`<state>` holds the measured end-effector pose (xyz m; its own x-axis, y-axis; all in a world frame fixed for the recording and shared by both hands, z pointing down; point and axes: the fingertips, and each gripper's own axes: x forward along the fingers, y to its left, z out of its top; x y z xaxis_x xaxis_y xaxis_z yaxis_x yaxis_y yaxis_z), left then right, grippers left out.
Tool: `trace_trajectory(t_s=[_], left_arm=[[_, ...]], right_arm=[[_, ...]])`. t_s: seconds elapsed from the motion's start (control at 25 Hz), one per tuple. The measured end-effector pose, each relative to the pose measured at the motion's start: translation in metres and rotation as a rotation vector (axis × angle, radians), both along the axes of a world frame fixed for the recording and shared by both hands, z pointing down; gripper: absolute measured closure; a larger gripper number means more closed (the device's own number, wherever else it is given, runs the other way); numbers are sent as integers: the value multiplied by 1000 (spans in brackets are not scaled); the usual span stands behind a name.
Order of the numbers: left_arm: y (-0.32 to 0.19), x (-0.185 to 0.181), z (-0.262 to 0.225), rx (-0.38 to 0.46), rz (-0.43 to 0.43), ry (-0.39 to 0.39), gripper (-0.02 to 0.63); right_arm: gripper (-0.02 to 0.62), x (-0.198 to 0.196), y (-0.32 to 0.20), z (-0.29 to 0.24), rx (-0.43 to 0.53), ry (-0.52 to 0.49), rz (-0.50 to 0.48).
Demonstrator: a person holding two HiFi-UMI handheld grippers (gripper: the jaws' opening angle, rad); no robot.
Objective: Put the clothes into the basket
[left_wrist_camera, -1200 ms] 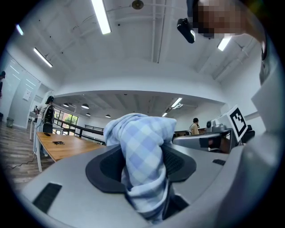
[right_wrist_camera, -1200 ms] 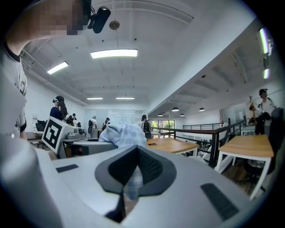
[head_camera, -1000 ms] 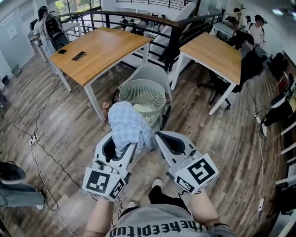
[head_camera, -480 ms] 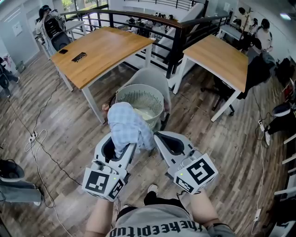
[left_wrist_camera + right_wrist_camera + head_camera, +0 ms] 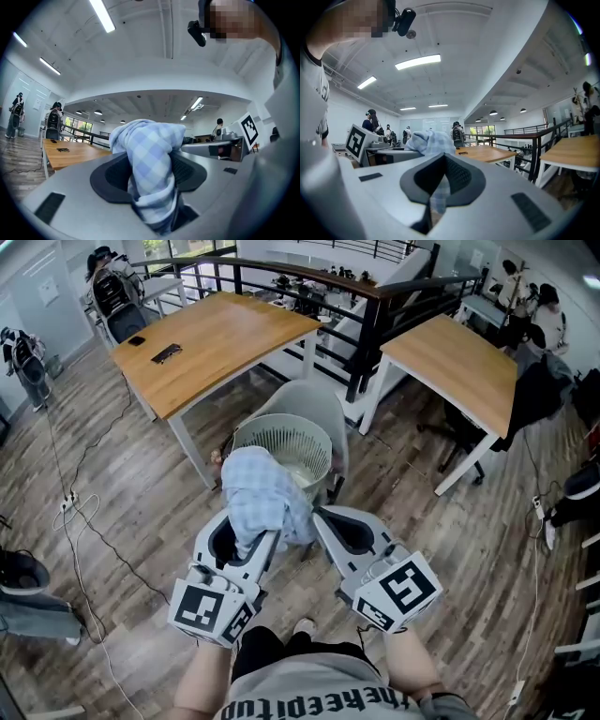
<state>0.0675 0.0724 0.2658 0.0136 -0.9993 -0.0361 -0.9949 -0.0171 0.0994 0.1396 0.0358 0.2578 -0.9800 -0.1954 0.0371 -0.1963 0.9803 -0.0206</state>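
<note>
A wooden table with white legs (image 5: 216,338) stood at the far left. A dark phone (image 5: 165,353) and a smaller dark object (image 5: 137,340) lay apart on its top. A second wooden table (image 5: 459,362) stood at the far right, and a black railing (image 5: 375,306) ran behind and between the two. A grey shell chair (image 5: 314,399) sat in the gap between the tables. Thin cables (image 5: 73,521) trailed over the plank floor (image 5: 450,549) on the left side. A person with a backpack (image 5: 108,282) stood at the far left, and other people (image 5: 544,320) stood at the far right.
</note>
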Motion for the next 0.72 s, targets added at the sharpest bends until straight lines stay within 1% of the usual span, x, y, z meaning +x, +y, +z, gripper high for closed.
trace_trajectory(t_s=[0.32, 0.56, 0.72], left_arm=[[-8, -5, 6, -14, -9, 1, 376], [-20, -19, 6, -12, 23, 5, 376], [-30, -35, 5, -10, 41, 7, 376]], right_arm=[[586, -6, -9, 4, -9, -1, -12], [586, -19, -21, 3, -10, 2, 20], [586, -34, -29, 4, -12, 3, 40]])
